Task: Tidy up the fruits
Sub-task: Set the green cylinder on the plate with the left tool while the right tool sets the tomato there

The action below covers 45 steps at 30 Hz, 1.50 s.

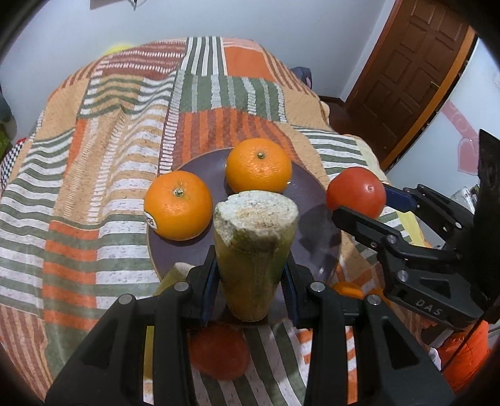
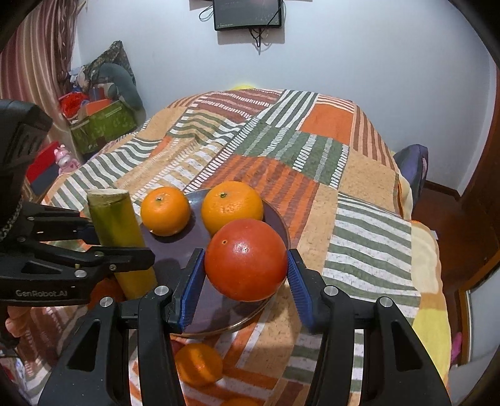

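Fruit is gathered on and around a dark round plate [image 1: 318, 250] that sits on a striped patchwork cloth [image 1: 78, 200]. The left gripper [image 1: 250, 274] is clenched on a cut yellow-green stalk [image 1: 250, 256], gripping it low on its sides; the stalk stands upright with its pale, rough cut end on top, at the near left of the plate. The right gripper [image 2: 245, 284] holds a red fruit [image 2: 245, 259] between its blue pads [image 2: 192, 287], both pads against the fruit's sides, above the near right part of the plate. In the left wrist view that fruit shows at the plate's right edge, with the right gripper reaching in from the right. Two oranges lie on the plate: the left orange [image 1: 178, 204], bearing a small sticker, at the left rim, and the far orange [image 1: 258, 165] toward the far side, just apart from each other. Off the plate, on the cloth at the near side, lies another orange [image 2: 198, 363], below the right gripper's fingers. A wooden door [image 1: 415, 65] stands at far right, and a dark screen [image 2: 248, 14] hangs on the far wall.
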Available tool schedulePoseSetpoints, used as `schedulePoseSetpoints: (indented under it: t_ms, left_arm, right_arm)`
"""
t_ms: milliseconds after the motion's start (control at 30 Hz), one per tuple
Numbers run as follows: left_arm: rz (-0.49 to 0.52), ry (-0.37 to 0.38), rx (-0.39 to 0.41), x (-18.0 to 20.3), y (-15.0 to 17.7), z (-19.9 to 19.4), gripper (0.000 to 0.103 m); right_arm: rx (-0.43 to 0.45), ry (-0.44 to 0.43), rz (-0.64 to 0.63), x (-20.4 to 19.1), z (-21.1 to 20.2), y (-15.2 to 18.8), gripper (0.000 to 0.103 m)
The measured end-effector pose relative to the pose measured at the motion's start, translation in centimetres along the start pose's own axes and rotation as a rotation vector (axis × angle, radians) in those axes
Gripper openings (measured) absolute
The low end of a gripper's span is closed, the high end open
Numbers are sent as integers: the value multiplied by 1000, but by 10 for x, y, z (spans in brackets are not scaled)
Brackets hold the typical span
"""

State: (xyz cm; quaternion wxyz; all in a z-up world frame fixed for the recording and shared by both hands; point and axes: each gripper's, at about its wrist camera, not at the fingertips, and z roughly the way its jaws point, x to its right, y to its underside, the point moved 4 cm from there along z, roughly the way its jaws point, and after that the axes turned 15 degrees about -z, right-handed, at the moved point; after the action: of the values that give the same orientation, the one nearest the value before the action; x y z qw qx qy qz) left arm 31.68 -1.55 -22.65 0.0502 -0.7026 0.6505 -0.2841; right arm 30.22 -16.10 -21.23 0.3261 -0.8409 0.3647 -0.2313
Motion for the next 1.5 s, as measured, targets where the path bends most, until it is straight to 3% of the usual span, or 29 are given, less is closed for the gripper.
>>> schedulePoseSetpoints:
  t_ms: [300,500,900,1133,1267,1367,1500]
  left_arm:
    - [-10,7,-5,-2,-15,18,36]
    - [-45,4,-54,-10,-21,37,36]
    - [-100,32,-58,-15,-22,34,36]
    - [-93,3,-64,-12,-20,34,36]
    - [-89,4,-31,-11,-21,20,36]
    - [-81,32,-11,-10,-20,2,36]
    - [-46,16,42,-11,-16,-26,37]
  right_arm:
    - [-29,-10,-14,4,17,0,48]
    - [-54,-11,-8,9,27,1,48]
    - [-98,-25,-9,10,47,-1,49]
    - [-102,-19,-21,9,46,-2,50]
    - [-81,3,-25,8,37,-6,59]
    - [-67,10,-25,7,28,-8,59]
    - [-41,22,-20,3,11,-12,59]
